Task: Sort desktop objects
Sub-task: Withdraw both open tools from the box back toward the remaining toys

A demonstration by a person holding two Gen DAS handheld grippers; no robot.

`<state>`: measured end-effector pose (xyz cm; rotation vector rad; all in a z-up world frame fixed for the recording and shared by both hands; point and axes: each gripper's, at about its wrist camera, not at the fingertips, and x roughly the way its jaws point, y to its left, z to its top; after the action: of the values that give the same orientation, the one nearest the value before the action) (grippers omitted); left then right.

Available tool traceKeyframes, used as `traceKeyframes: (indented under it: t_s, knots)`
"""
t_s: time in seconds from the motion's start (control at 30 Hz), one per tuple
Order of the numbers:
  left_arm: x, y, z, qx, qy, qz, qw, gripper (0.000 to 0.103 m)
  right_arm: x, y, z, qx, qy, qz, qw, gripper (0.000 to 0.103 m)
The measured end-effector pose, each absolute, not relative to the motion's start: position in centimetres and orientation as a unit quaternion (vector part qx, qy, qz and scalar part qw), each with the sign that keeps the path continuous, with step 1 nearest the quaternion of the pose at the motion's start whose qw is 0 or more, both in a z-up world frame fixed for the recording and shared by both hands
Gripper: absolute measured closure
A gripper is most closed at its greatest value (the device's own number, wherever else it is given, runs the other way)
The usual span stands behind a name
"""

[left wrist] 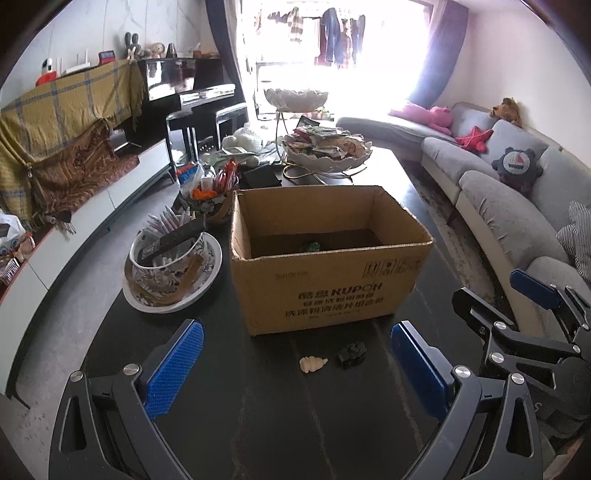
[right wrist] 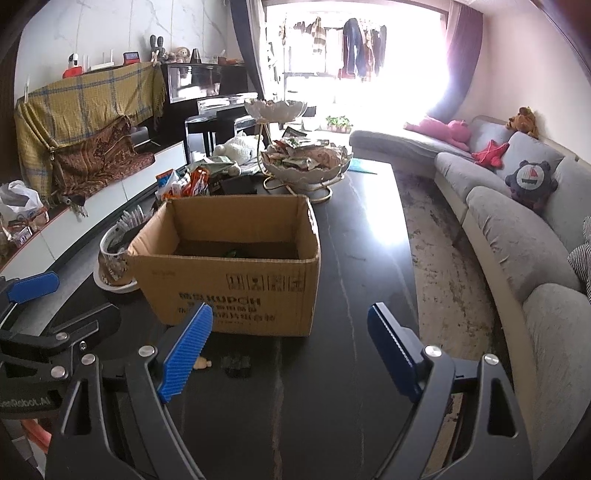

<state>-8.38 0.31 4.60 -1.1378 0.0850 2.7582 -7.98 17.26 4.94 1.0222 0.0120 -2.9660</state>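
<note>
Both of your hand-held grippers, left (left wrist: 295,373) and right (right wrist: 290,350), are wide open and empty over the dark table (left wrist: 258,424). Aim carefully: the cream shell (left wrist: 313,364) and the small black toy (left wrist: 351,354) lie close together, so one could get knocked aside. Seen from the left hand-held gripper, they sit at 12 o'clock, just in front of the cardboard box (left wrist: 328,291); the shell is ridged, the toy blocky and hard to spot.

We see a bright window (left wrist: 332,55) with hanging clothes (left wrist: 332,37) flooding the room, a grey sofa (left wrist: 498,206) on the right, a black piano (left wrist: 192,85) and marble wall (left wrist: 74,33) left.
</note>
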Motion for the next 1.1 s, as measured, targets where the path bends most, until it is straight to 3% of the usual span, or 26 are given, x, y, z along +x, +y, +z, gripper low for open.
traceKeyframes:
  t_s: [1.1]
  knots:
    - [-8.7,-0.6,0.0,-0.451,0.008,0.888,0.083,0.004,-8.5,15.6,1.8,0.352,0.024,-0.936,0.005,0.019]
